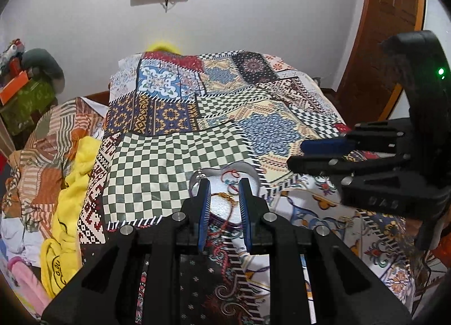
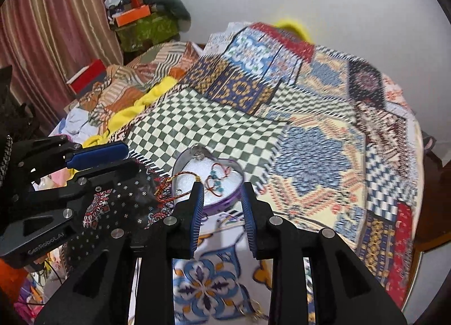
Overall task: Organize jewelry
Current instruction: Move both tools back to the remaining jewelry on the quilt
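- Patchwork bedspread (image 1: 180,153) covers the bed; crumpled yellow cloth (image 1: 70,198) lies along its left edge.
- Left gripper (image 1: 224,184): jaws slightly apart, nothing visible between the pads, held above the near part of the bedspread.
- Right gripper (image 2: 222,188): jaws slightly apart, empty, hanging over the box's near rim.
- Heart-shaped jewelry box (image 2: 180,161), purple wall, white lining, sits open on the near-centre bedspread.
- Inside it: red cord bracelet with turquoise beads (image 2: 218,181). A gold-and-red cord (image 2: 172,181) drapes over the left rim.
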